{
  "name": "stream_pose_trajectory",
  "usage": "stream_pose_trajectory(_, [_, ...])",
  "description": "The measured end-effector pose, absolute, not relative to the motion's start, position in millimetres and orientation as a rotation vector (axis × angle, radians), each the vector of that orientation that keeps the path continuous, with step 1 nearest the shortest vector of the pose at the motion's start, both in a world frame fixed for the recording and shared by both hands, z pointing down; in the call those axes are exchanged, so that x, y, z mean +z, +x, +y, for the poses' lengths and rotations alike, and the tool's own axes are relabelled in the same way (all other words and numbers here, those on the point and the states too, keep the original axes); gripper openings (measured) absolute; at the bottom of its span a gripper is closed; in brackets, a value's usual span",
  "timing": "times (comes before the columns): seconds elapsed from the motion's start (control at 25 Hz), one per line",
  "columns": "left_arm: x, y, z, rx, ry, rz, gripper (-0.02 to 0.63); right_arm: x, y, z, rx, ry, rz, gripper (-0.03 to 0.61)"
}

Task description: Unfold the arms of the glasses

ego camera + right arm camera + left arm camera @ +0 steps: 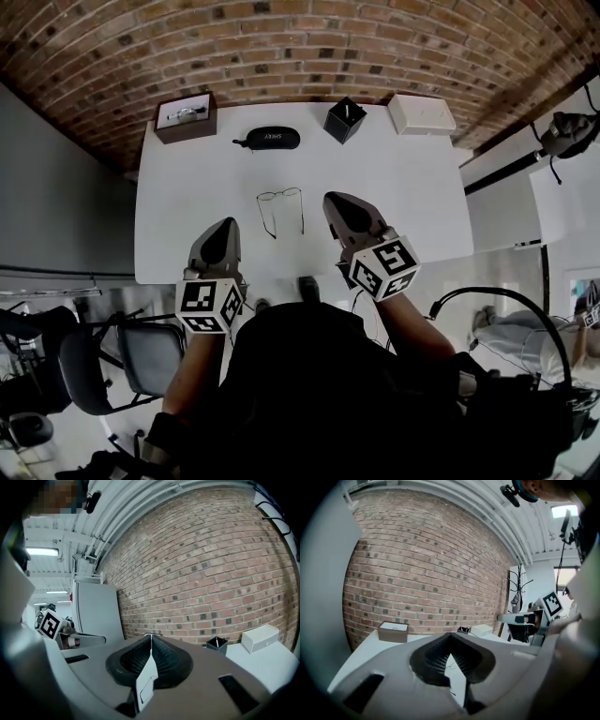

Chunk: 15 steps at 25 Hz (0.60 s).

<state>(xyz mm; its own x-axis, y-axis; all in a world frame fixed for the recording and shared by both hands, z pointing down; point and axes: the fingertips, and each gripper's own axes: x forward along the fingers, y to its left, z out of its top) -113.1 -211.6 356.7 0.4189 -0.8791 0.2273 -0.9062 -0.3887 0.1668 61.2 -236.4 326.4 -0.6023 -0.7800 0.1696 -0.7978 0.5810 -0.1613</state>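
- A brown box (185,117) sits at the far left corner of the white desk (403,187).
- The left gripper (223,227) hovers over the desk's near edge. Its jaws are pressed together with nothing between them.
- A black glasses case (267,139) lies near the far edge.
- The glasses (279,195) lie flat mid-desk, between the two grippers and untouched. Both arms appear swung out, pointing toward the person.
- The right gripper (334,201) hovers just right of the glasses. Its jaws are likewise closed and empty.
- A black cup (345,119) and a white box (422,113) sit far right.
- The unfolding looks finished. The next move probably calls only for checking that both arms are fully open.
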Motion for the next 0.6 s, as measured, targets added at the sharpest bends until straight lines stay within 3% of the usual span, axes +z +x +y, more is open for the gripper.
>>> stream_pose_trajectory(0.6, [301,-119,-197,-0.009,2.485,-1.607,0.009,289,75,-229,0.22,1.515,-2.719,0.008])
